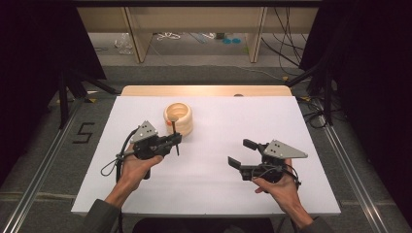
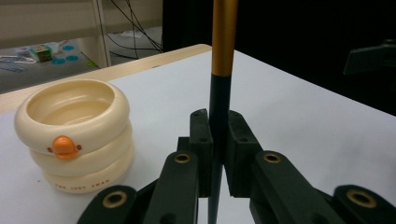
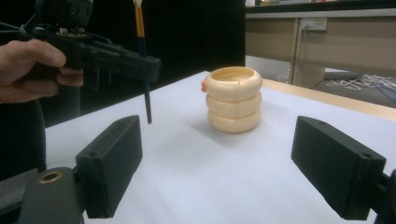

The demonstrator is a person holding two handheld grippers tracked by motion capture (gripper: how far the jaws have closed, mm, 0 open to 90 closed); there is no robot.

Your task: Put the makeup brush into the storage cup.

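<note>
Black-gold pen upright, clamped in left claw | right claw apart, empty

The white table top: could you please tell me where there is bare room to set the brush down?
The white table top is bare between the left gripper and right gripper, and along the near edge. It is crowded only by the cream ringed cup, where the brush hangs upright.

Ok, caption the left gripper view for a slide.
Left gripper clamps an upright black-and-gold brush handle above the white table, beside a cream ringed duck-face holder.
</note>
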